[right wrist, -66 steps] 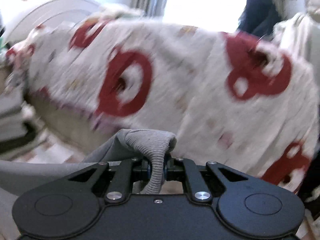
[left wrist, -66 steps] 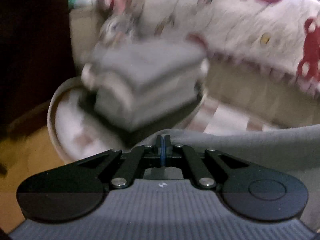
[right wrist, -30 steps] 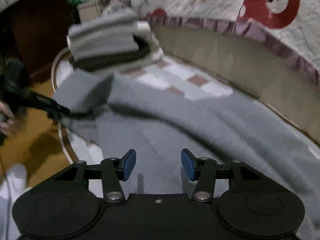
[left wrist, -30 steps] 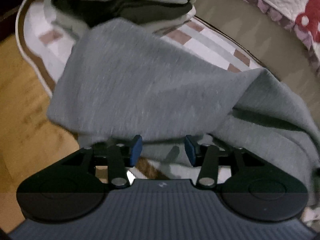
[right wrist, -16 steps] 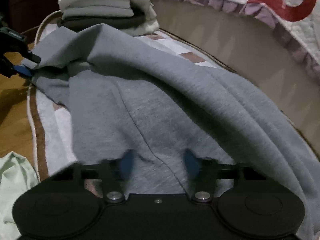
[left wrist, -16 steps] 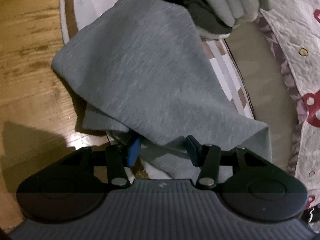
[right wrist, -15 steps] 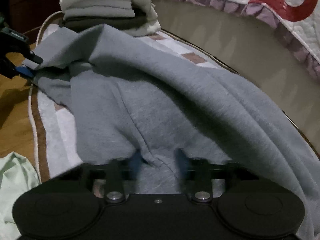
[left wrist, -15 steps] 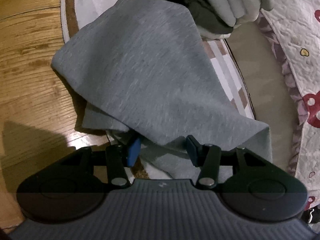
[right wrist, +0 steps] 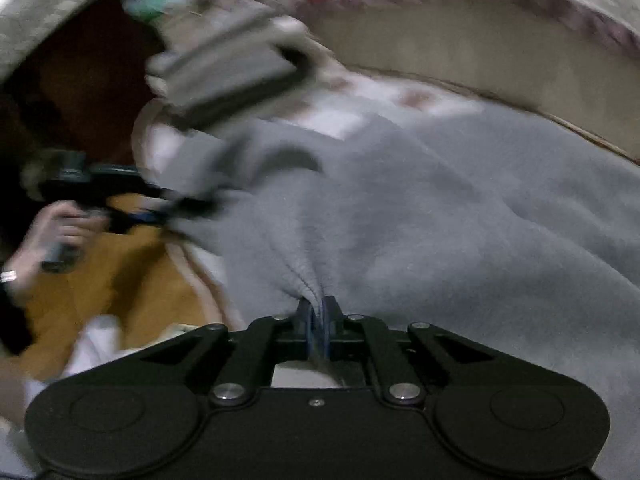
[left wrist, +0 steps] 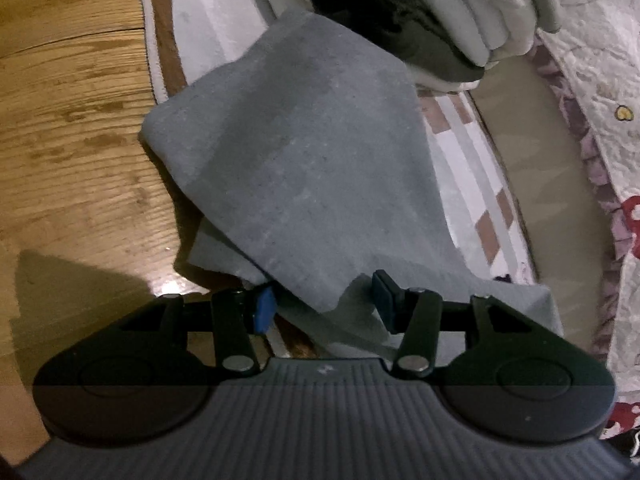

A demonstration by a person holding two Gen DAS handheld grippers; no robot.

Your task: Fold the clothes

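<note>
A grey garment (left wrist: 304,160) lies spread on a checked rug (left wrist: 472,148), one flap folded over towards the wooden floor. My left gripper (left wrist: 324,304) stands open at that flap's near edge; the cloth hangs between its blue pads (left wrist: 264,312) without being pressed. In the right wrist view, which is blurred, my right gripper (right wrist: 318,314) is shut on a pinched ridge of the grey garment (right wrist: 420,208), which puckers towards the jaws. The left gripper (right wrist: 176,210) shows there at the garment's left edge, held by a person's hand (right wrist: 52,232).
A stack of folded clothes (left wrist: 420,12) sits on the rug's far end, just beyond the flap; it also shows as the stack (right wrist: 228,68). Wooden floor (left wrist: 72,100) lies left. A bed's beige side (right wrist: 460,52) and patterned quilt (left wrist: 600,80) bound the right. A pale cloth (right wrist: 96,344) lies on the floor.
Both grippers let go of the garment they had carried and it now lies on the rug. The right gripper then shut on a fold of it. The left rolled and stayed open.
</note>
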